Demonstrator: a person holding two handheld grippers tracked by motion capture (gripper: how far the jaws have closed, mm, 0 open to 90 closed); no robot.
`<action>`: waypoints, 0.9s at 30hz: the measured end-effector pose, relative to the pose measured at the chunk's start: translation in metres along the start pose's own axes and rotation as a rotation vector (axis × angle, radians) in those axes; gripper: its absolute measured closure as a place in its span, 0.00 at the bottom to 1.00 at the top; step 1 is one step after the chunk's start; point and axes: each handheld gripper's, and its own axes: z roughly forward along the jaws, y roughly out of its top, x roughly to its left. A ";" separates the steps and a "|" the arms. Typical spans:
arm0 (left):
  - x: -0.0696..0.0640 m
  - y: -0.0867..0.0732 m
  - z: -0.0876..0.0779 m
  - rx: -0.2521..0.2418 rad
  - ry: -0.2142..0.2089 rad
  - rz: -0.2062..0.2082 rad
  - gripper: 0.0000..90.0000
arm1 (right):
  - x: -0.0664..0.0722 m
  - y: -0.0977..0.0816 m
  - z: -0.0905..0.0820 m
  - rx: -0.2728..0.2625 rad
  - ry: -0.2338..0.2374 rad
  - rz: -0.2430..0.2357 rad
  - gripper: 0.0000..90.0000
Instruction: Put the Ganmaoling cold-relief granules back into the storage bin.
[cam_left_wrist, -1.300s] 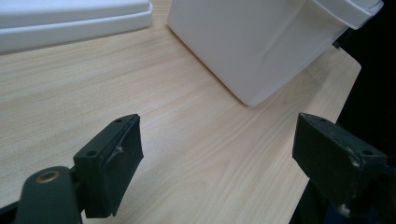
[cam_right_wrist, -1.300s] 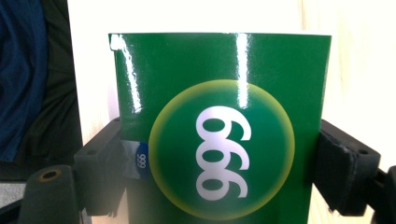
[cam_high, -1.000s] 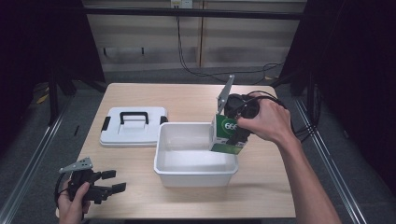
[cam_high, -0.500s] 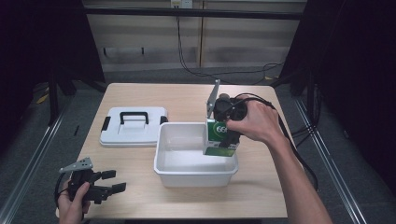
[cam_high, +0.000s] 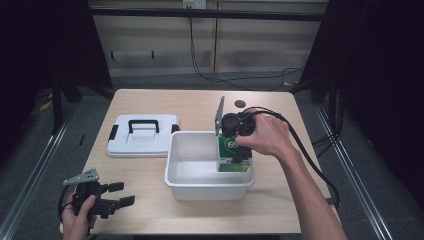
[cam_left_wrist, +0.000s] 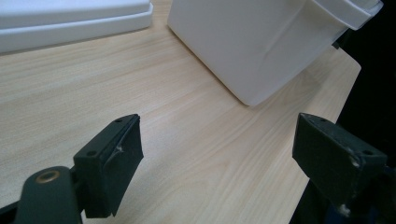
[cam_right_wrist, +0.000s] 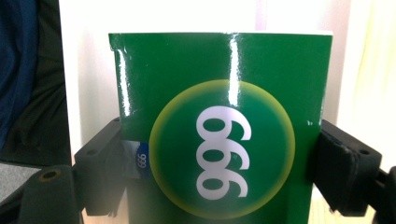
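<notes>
I have the green box (cam_high: 234, 156) clamped across its width in the right gripper (cam_high: 239, 150), and in the right gripper view the box (cam_right_wrist: 224, 130) sits square between the two jaws, its white number printed in a yellow-rimmed circle facing the camera. It stands upright inside the white bin (cam_high: 200, 186), against the right-hand wall at the near corner. I cannot tell whether its base touches the bin floor. To finish this placement well, I judge I should lower straight down until the box bears its own weight, then part the jaws slowly and evenly so neither pad drags it over, and lift out vertically to clear the rim. The bin's lid (cam_high: 142, 136) lies flat on the desk (cam_high: 280, 210) just left of the bin, out of my way. My left gripper (cam_high: 111, 195) rests at the desk's near left corner with its jaws spread wide and nothing between them, well apart from the bin (cam_left_wrist: 261, 46).
</notes>
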 end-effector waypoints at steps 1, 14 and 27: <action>0.000 0.000 0.000 0.002 0.001 0.001 0.18 | 0.000 0.000 0.002 0.004 -0.002 -0.004 0.18; 0.001 0.001 0.001 0.001 0.003 -0.002 0.18 | -0.007 0.000 0.024 0.013 0.022 -0.003 0.18; 0.001 0.000 0.001 0.001 0.001 -0.004 0.18 | -0.010 -0.001 0.044 0.046 0.032 -0.008 0.18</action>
